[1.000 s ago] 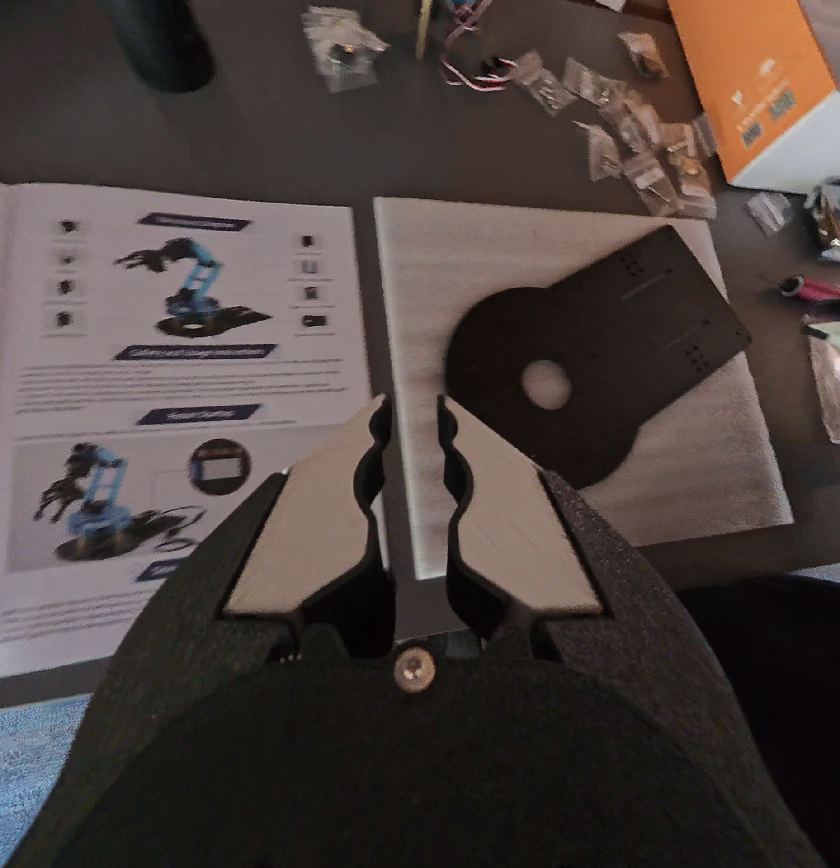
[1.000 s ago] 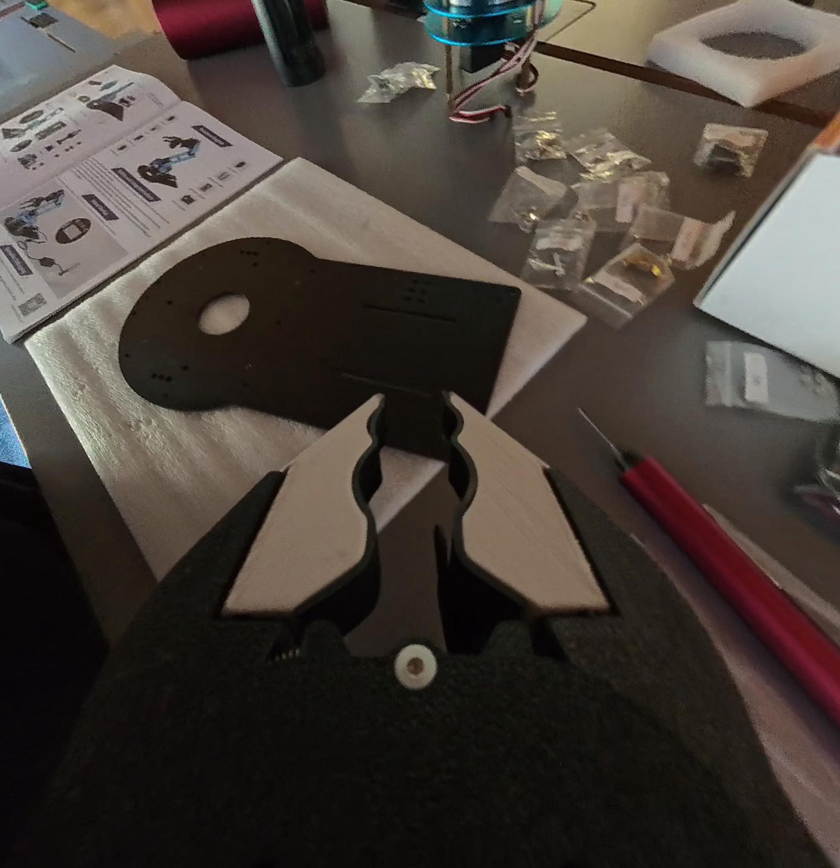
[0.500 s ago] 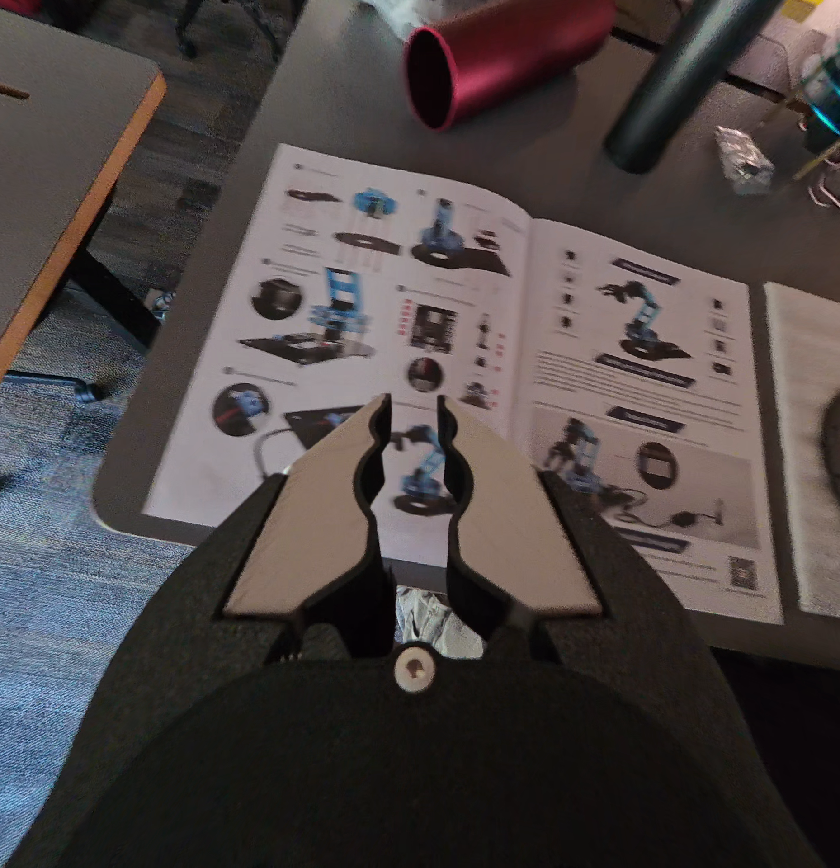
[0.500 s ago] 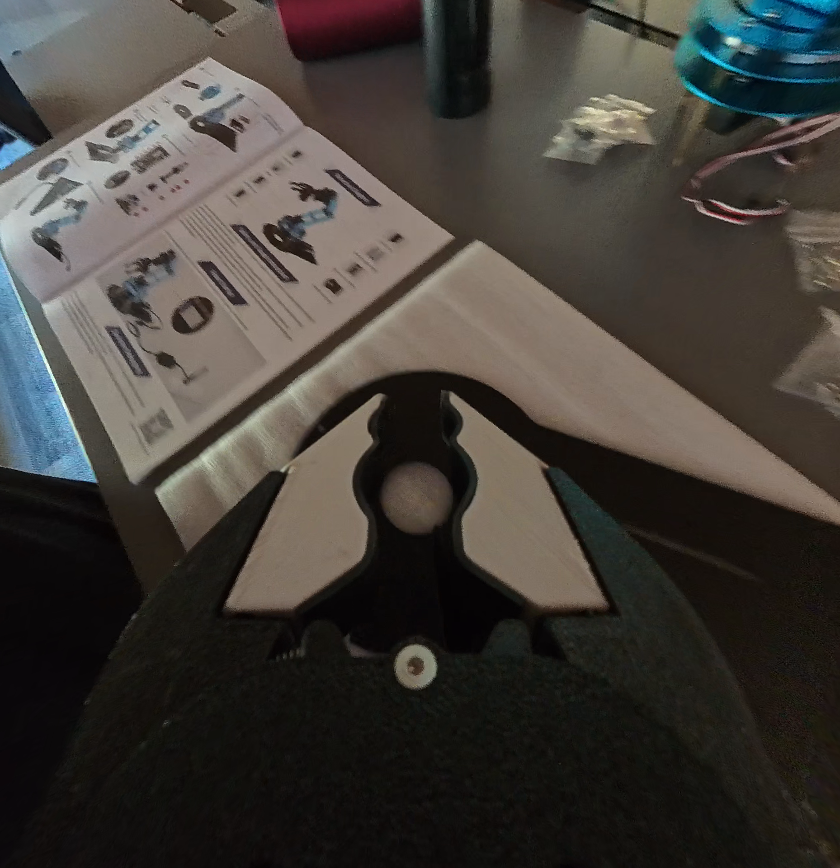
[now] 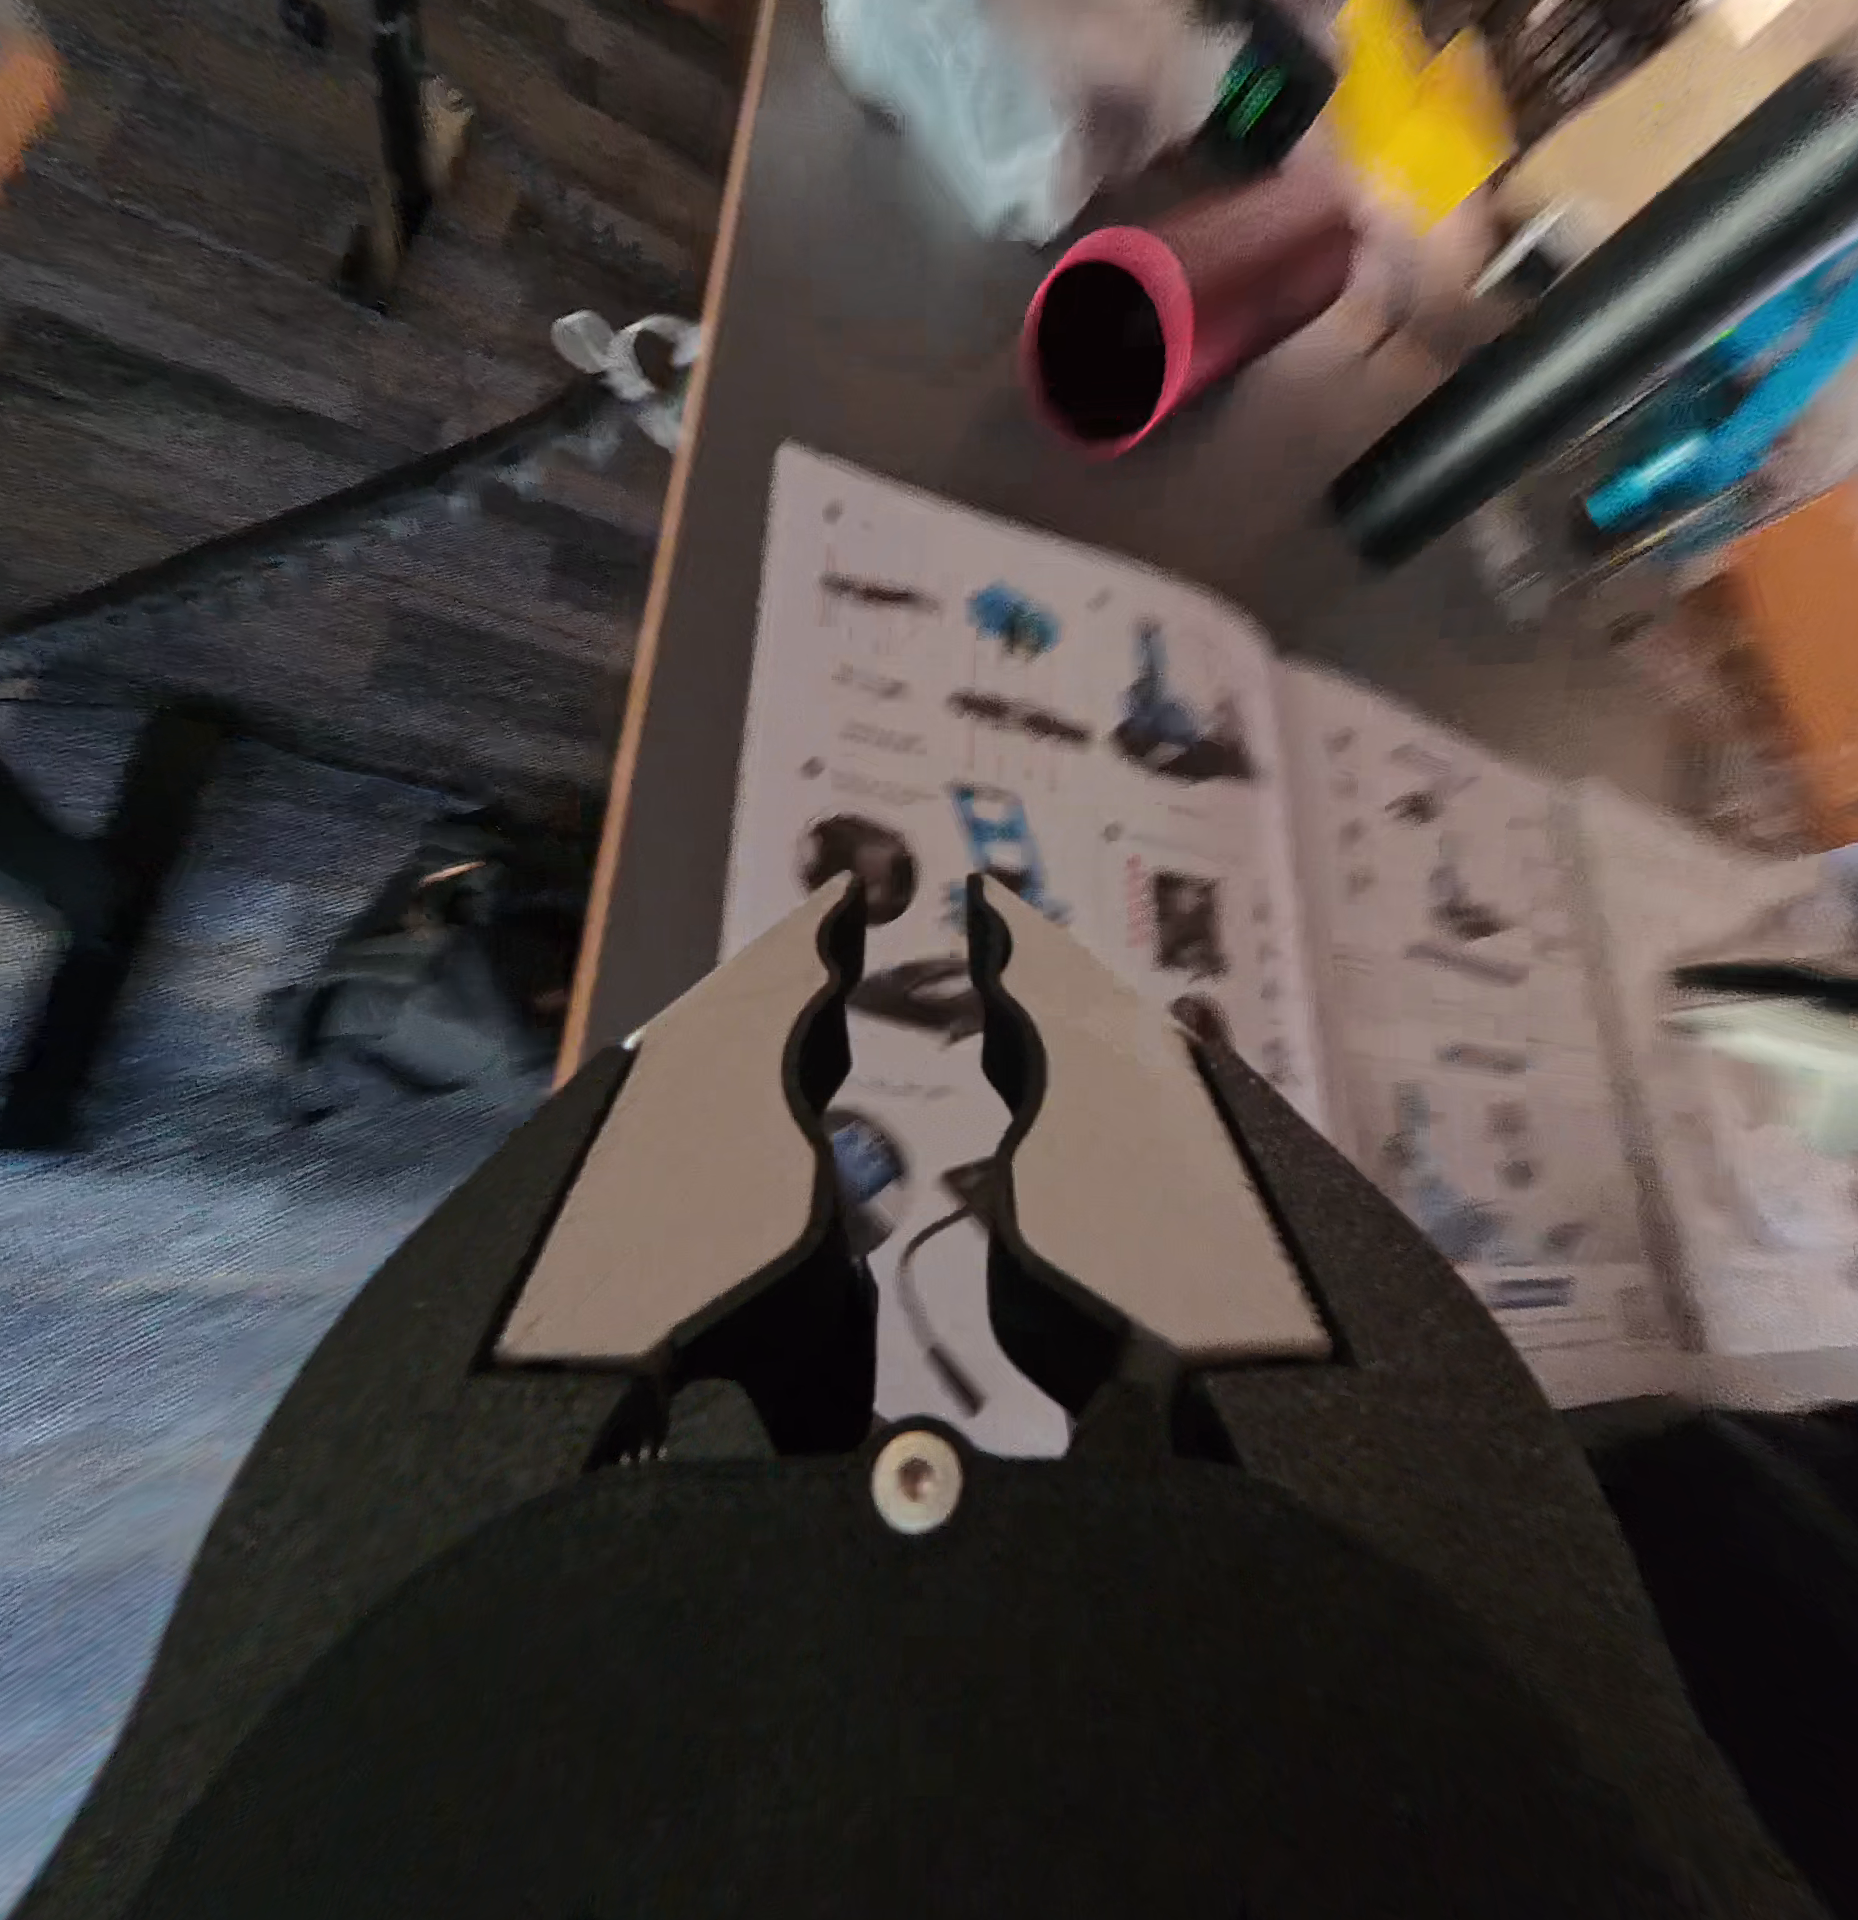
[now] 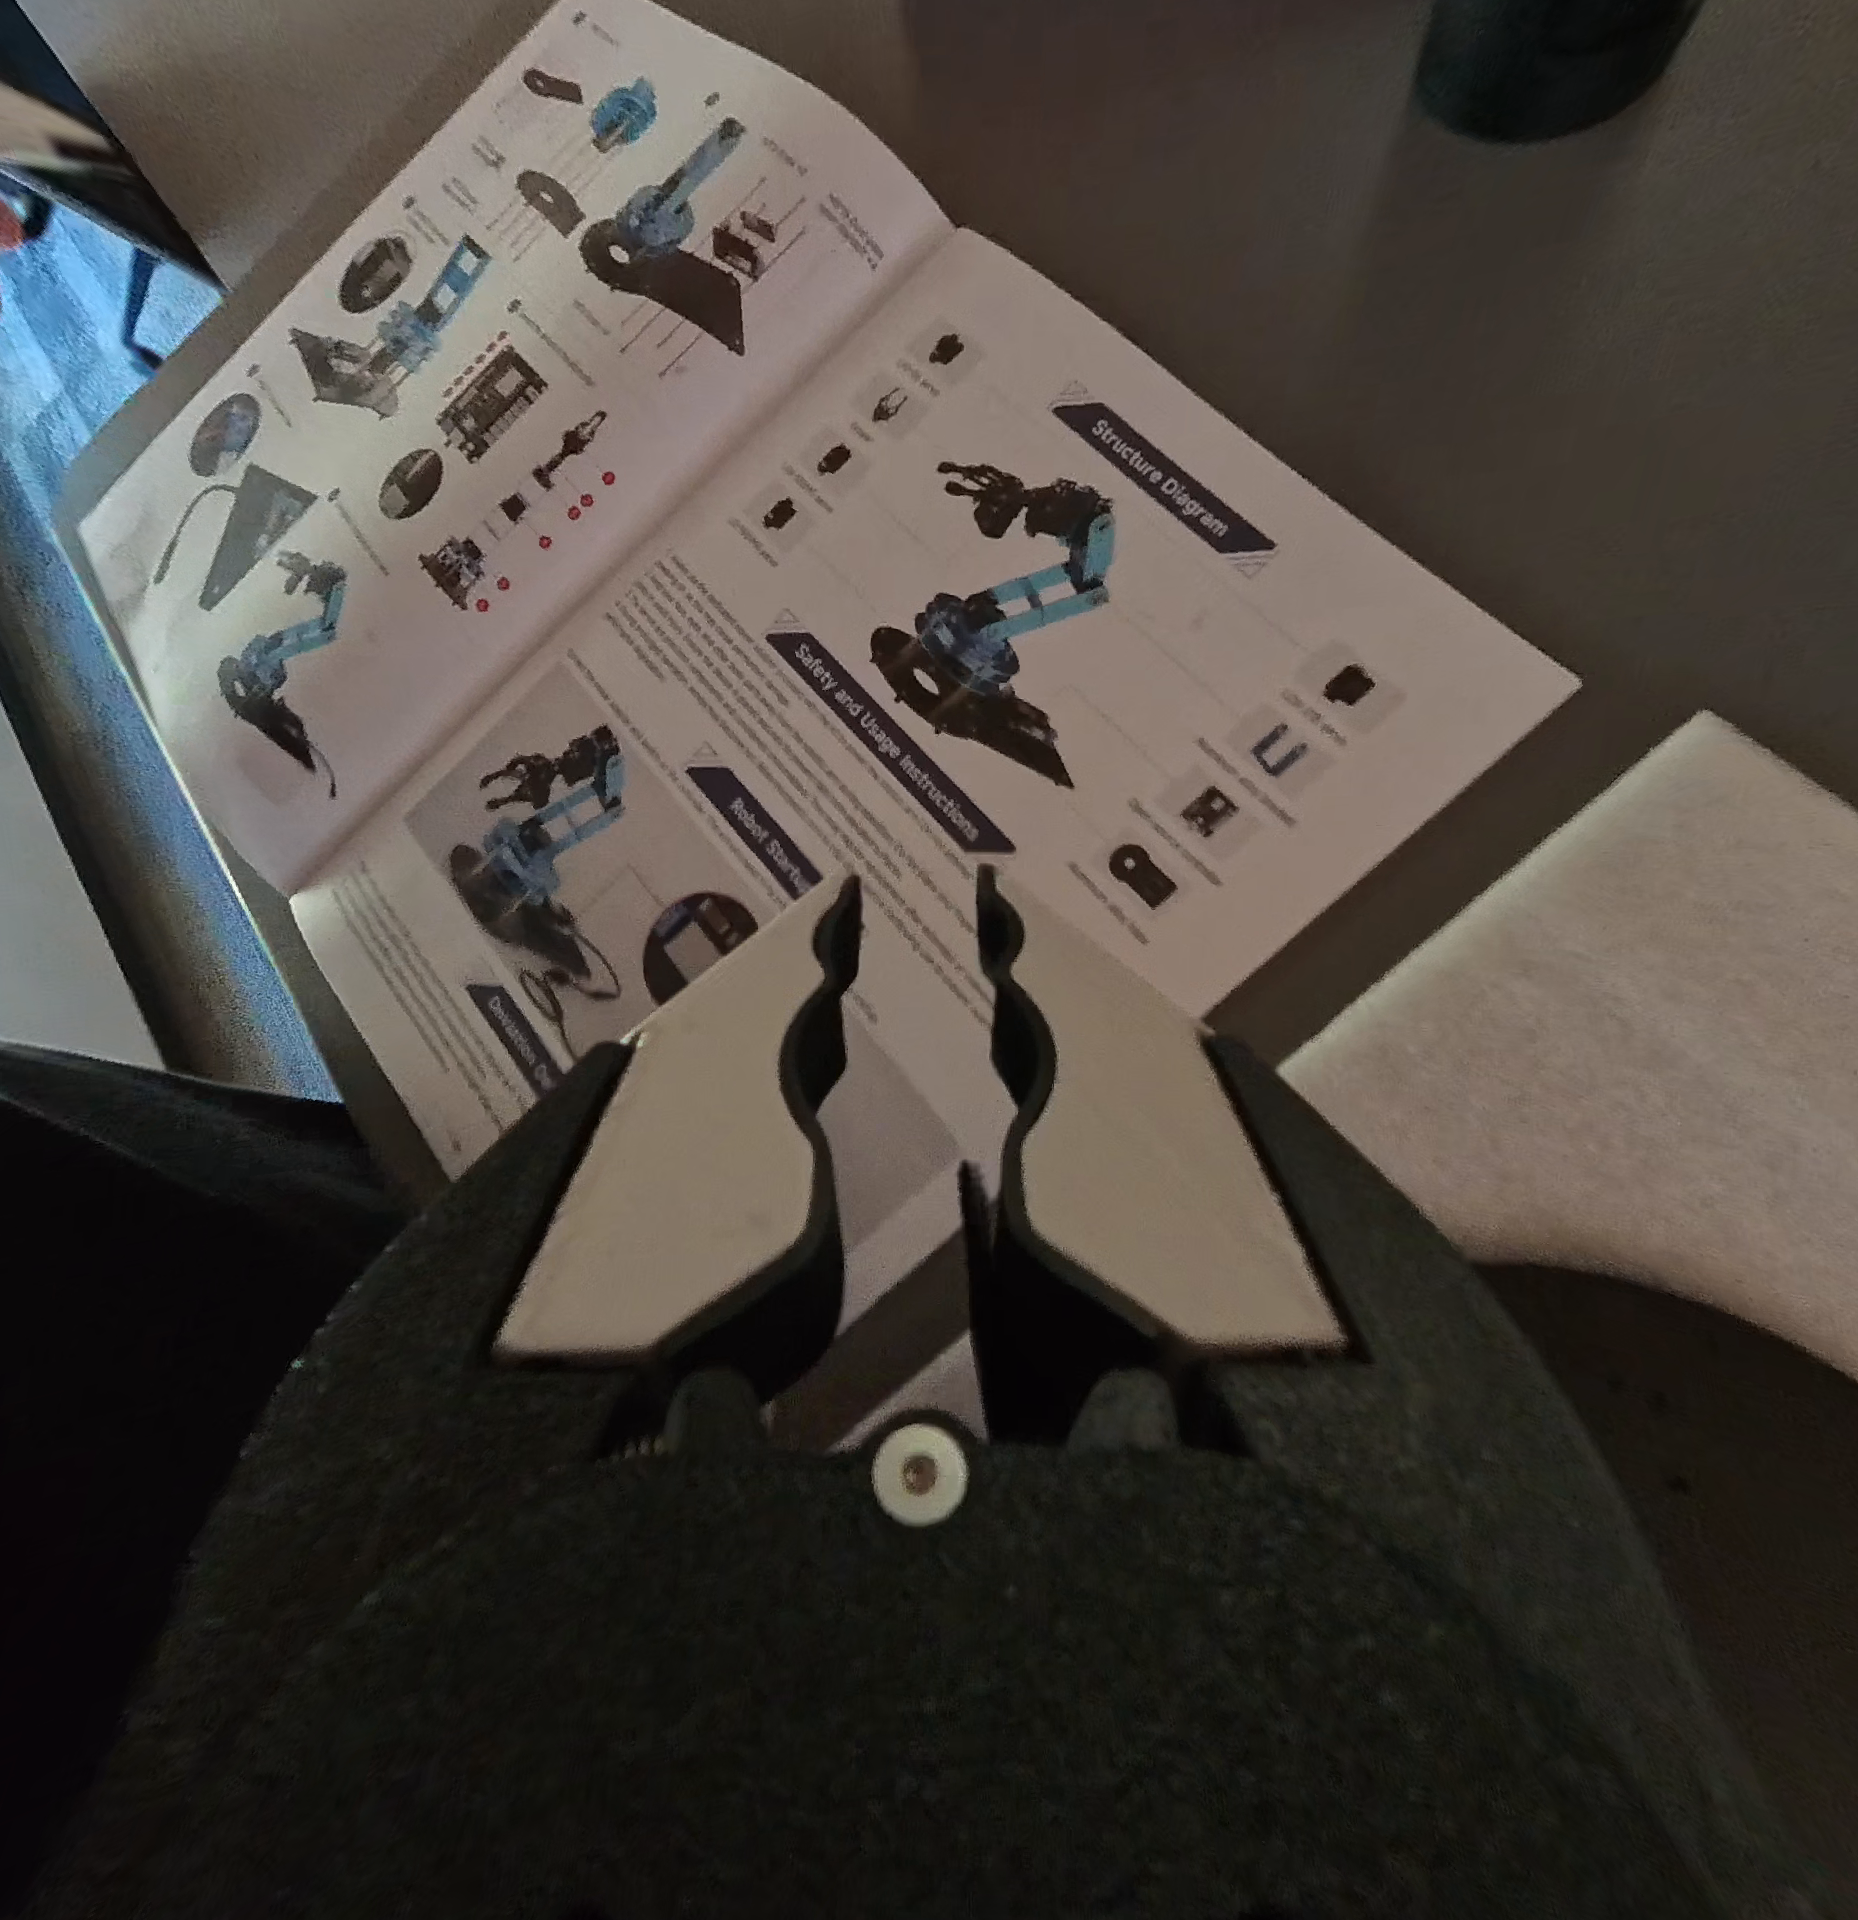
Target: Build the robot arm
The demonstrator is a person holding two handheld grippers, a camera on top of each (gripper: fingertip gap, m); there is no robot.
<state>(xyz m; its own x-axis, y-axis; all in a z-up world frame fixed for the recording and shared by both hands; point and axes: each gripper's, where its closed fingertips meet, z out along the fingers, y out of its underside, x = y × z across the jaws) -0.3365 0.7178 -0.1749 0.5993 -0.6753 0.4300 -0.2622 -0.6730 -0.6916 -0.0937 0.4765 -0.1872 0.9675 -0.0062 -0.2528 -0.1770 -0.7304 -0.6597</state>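
An open instruction booklet with pictures of a blue robot arm lies flat on the dark grey table. It also shows, blurred, in the left wrist view. My left gripper is open and empty, hovering over the booklet's left page near the table's left edge. My right gripper is open and empty, hovering over the near corner of the booklet's right page.
A red tube lies on its side beyond the booklet, with a black cylinder to its right. A white foam sheet lies right of the booklet. The table's left edge drops to carpeted floor. An orange box is at the right. My hands' fingertips stand some 35 cm from each other. My left tips are about 40 cm from the black cylinder, my right tips only 25 cm.
Both grippers have swung left, from over the black plate and foam sheet to over the booklet. The left view now reaches the table's left edge. Both stayed open and empty.
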